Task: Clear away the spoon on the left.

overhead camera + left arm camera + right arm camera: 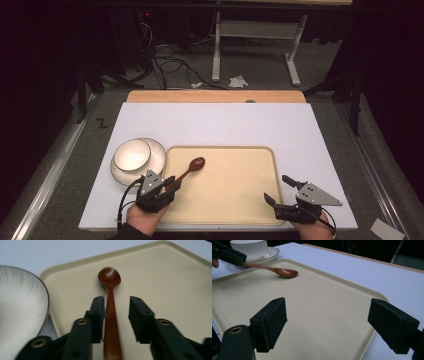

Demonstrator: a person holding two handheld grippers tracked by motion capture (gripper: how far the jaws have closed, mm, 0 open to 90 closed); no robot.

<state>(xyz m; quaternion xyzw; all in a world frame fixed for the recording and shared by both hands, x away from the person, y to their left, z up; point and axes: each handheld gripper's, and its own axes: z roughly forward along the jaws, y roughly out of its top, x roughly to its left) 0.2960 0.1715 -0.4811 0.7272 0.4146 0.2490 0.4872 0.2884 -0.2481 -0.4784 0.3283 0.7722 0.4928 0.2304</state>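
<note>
High view: the left gripper (169,184) sits at the near left corner of the beige tray (235,200), its jaws apart around the handle of a wooden spoon (189,170); only the left pad seems to touch it. The right gripper (279,189) hovers at the near right corner, jaws wide apart on nothing. The spoon is reddish-brown and glossy, with a slim handle and oval bowl resting on the tray. Farther left, a white bowl (132,154) stands on a saucer (159,156).

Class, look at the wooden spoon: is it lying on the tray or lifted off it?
Lying on it: the wooden spoon has its bowl on the tray, handle between the open left gripper.
</note>
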